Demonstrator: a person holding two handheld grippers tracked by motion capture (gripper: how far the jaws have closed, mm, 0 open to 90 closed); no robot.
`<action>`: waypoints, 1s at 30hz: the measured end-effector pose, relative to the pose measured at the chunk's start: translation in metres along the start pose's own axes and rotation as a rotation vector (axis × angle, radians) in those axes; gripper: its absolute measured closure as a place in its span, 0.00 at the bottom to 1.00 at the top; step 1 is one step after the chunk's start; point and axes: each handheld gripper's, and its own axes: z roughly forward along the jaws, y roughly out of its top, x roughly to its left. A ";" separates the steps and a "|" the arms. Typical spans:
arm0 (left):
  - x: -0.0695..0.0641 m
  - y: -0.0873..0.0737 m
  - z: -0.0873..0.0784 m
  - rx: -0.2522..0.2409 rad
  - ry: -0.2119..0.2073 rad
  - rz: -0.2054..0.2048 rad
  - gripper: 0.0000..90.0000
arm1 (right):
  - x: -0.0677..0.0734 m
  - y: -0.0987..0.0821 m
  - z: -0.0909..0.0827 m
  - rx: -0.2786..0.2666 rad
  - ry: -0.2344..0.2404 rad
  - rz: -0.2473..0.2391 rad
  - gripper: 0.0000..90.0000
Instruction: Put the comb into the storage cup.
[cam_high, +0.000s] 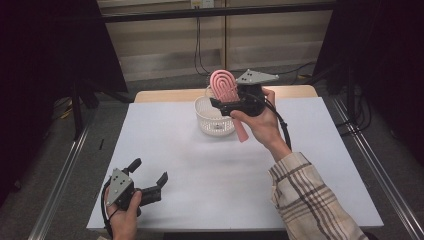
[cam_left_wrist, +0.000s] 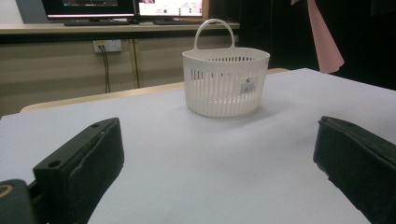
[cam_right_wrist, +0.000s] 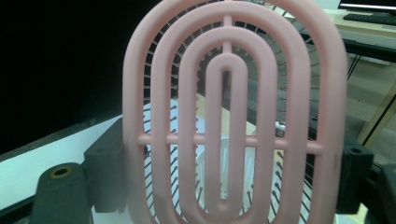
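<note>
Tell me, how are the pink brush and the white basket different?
The brush is pink; the basket is white. The brush is held up in the air by the right gripper, while the basket stands on the table. The brush's head is flat with oval loops; the basket is a round tub with a handle. Both look like plastic with slots.

wall (cam_high: 165, 45): beige panels | floor (cam_high: 60, 175): grey | desk (cam_left_wrist: 93, 29): monitors (cam_left_wrist: 88, 8)

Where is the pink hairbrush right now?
In the high view the pink hairbrush is clamped in the right gripper, held up over the white basket at the table's far middle.
</note>
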 end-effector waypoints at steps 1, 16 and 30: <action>0.000 0.000 0.000 0.002 -0.001 0.002 0.02 | -0.001 0.001 0.000 -0.004 -0.001 0.002 0.22; -0.001 0.000 -0.001 0.000 -0.008 -0.004 0.02 | -0.008 0.019 0.006 -0.061 -0.006 -0.003 0.22; -0.002 0.001 -0.001 -0.006 -0.013 -0.004 0.02 | -0.010 0.031 0.015 -0.089 -0.018 -0.011 0.22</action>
